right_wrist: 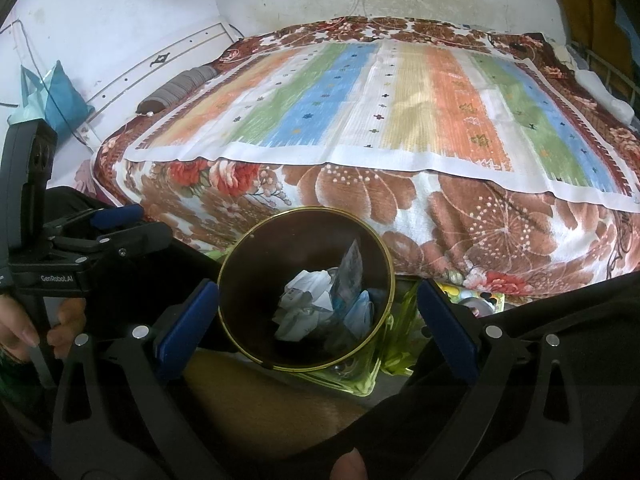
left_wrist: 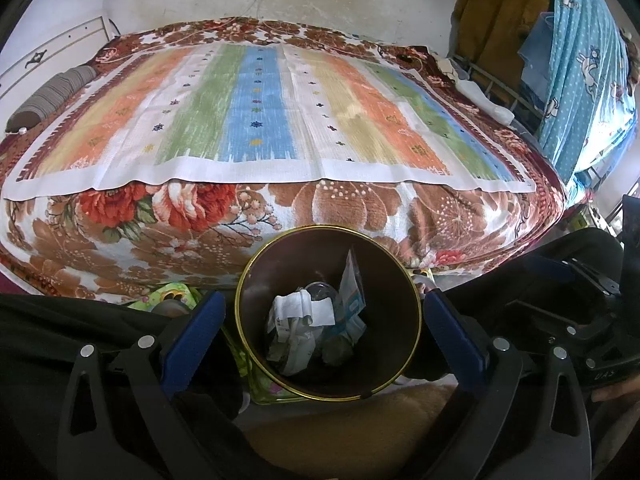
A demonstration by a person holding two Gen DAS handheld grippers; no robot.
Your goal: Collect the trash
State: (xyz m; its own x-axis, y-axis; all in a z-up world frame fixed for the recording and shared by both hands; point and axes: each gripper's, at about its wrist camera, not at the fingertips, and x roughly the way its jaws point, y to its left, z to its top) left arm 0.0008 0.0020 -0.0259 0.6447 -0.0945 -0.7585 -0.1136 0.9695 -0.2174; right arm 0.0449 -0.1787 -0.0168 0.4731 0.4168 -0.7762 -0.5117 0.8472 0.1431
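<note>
Bin (left_wrist: 256,276) holds crumpled paper (left_wrist: 300,312), wrappers (left_wrist: 352,296).

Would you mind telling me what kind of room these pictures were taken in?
Most likely a bedroom in a home. A bed with a floral blanket and a striped cover fills the view, a rolled bolster lies at its far left, and a brown bin holding crumpled paper stands at its foot.
</note>
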